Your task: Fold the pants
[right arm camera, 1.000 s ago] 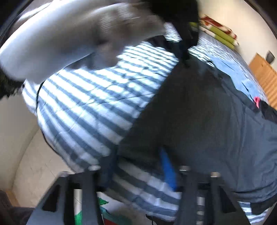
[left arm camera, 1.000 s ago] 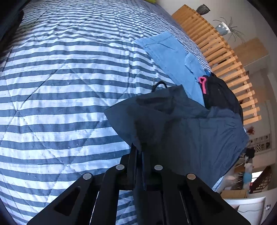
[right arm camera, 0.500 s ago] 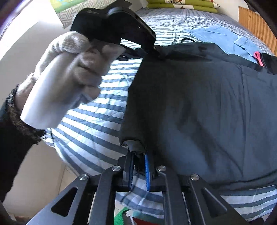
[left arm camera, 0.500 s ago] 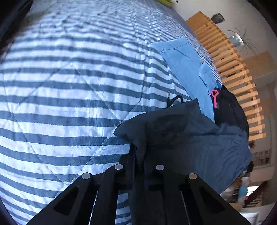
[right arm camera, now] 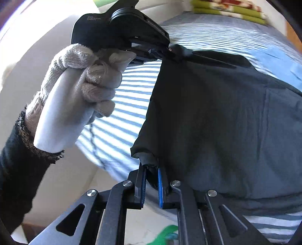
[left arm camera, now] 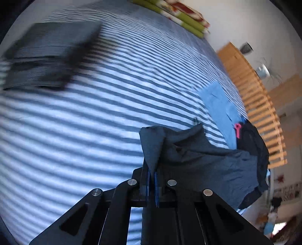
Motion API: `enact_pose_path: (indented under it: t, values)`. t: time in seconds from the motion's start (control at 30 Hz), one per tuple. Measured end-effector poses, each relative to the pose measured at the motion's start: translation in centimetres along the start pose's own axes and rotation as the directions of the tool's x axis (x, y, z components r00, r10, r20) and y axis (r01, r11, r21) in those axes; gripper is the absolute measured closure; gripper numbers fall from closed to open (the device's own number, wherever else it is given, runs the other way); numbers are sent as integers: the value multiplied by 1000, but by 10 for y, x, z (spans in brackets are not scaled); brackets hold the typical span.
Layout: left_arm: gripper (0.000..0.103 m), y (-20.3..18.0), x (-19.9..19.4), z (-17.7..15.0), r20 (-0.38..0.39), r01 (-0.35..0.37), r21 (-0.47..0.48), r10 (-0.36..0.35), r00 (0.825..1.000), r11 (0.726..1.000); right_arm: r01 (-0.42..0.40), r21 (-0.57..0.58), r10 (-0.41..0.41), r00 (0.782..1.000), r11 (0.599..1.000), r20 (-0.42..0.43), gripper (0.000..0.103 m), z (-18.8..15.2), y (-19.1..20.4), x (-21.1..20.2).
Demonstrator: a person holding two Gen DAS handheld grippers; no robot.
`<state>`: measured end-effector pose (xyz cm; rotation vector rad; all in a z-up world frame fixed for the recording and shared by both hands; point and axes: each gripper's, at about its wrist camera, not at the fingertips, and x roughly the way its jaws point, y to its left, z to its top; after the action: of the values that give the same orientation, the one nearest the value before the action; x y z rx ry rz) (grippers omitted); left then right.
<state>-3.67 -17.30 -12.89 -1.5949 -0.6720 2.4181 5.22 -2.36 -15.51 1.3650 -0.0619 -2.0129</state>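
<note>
Dark navy pants (left arm camera: 203, 162) hang lifted above a blue-and-white striped bed (left arm camera: 94, 116). My left gripper (left arm camera: 152, 175) is shut on one corner of the fabric, which droops away to the right. In the right wrist view the same pants (right arm camera: 222, 116) spread wide, and my right gripper (right arm camera: 151, 179) is shut on a bunched lower corner. The left gripper (right arm camera: 160, 52) shows there too, held by a gloved hand (right arm camera: 83, 90) and pinching the upper corner. The edge between both corners hangs nearly taut.
A folded dark garment stack (left arm camera: 49, 56) lies at the bed's far left. Light blue jeans (left arm camera: 220, 107) and a black garment with a pink clip (left arm camera: 251, 139) lie at the right, by a wooden slatted frame (left arm camera: 260, 105). Green cushions (left arm camera: 175, 17) line the far end.
Both grippers have lifted the pants higher off the bed and swung; the left view now takes in the folded stack. The fabric edge between them has stretched out.
</note>
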Motion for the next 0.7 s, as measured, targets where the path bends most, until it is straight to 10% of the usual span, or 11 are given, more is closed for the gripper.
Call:
enact_pose_path:
  t: [0.3,0.7]
  values:
    - [100,42,-80,-2,58,-193,-24,194,979,981,-210,-16,210,978,978,-6,94,20,50,8]
    - [100,-204,-9,36,13,-151,317,154,988,936,-257,242,199,950,936,242,94,-6,-67,-111]
